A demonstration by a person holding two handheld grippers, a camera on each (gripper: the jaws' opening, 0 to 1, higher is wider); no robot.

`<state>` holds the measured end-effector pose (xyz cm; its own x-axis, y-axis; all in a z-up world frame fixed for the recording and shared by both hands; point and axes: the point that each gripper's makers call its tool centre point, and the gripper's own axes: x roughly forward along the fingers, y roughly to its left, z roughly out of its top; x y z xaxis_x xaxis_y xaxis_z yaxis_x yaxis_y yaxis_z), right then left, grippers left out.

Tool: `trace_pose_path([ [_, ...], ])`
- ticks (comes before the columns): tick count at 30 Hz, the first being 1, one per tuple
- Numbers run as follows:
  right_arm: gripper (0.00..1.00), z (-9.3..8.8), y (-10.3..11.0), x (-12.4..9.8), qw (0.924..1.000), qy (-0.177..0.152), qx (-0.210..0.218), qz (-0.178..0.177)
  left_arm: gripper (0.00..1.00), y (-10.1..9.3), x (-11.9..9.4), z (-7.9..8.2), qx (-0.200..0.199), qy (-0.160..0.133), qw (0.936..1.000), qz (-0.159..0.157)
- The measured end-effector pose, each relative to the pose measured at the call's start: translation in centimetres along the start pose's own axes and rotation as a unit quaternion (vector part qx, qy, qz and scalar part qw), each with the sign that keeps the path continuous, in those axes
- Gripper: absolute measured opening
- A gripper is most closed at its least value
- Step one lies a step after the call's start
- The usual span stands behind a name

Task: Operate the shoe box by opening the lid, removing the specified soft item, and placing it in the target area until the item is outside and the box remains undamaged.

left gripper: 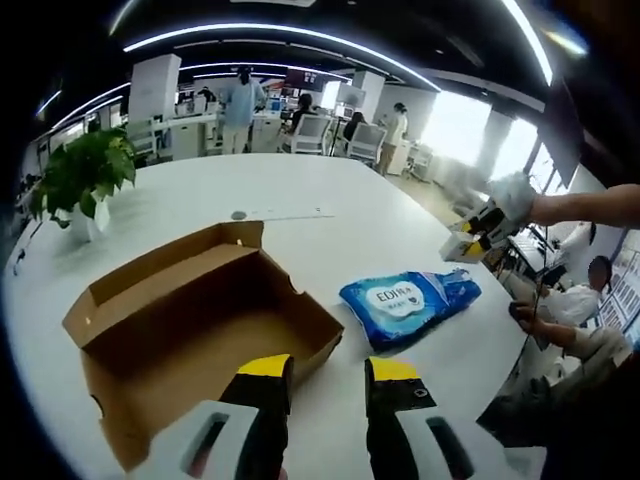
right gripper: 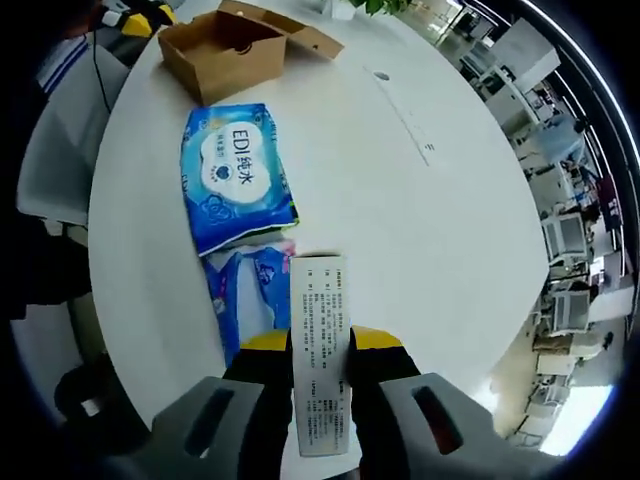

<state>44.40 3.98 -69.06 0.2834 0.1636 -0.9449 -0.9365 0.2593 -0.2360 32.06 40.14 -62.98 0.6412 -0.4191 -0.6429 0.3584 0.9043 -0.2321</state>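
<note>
Two claws in play: right claw point(right gripper: 320, 345) is clamped on a flat white printed card or label, apparently attached to the blue wipes pack point(right gripper: 235, 175), which lies on the white counter point(right gripper: 420, 230) outside the shoe box point(right gripper: 225, 45). Pack's long axis runs straight ahead of the right claw toward the box, so the right hand is nearer. Left claw point(left gripper: 328, 375) is parted and empty, hovering at the open box's point(left gripper: 200, 320) near edge, pack point(left gripper: 410, 303) off to its right.
</note>
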Motion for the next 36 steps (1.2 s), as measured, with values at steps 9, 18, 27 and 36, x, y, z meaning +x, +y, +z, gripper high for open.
trace_pose_path([
  [9, 0.18, 1.2, -0.4, 3.0, 0.9988, 0.016, -0.046, 0.007, 0.28, 1.7, -0.9, -0.3, -0.011, -0.001, 0.9998, 0.018],
  [18, 0.19, 2.6, 0.4, 6.1, 0.9961, 0.024, -0.081, 0.025, 0.28, 3.3, -1.8, -0.8, -0.024, 0.001, 0.9990, 0.038],
  [27, 0.19, 2.5, 0.5, 7.6, 0.9948, 0.033, -0.090, 0.036, 0.28, 4.3, -1.9, -1.1, -0.030, 0.005, 0.9985, 0.046],
  [36, 0.18, 1.4, 0.6, 8.2, 0.9931, 0.046, -0.100, 0.041, 0.28, 4.4, -1.2, -1.1, -0.029, 0.009, 0.9986, 0.044],
])
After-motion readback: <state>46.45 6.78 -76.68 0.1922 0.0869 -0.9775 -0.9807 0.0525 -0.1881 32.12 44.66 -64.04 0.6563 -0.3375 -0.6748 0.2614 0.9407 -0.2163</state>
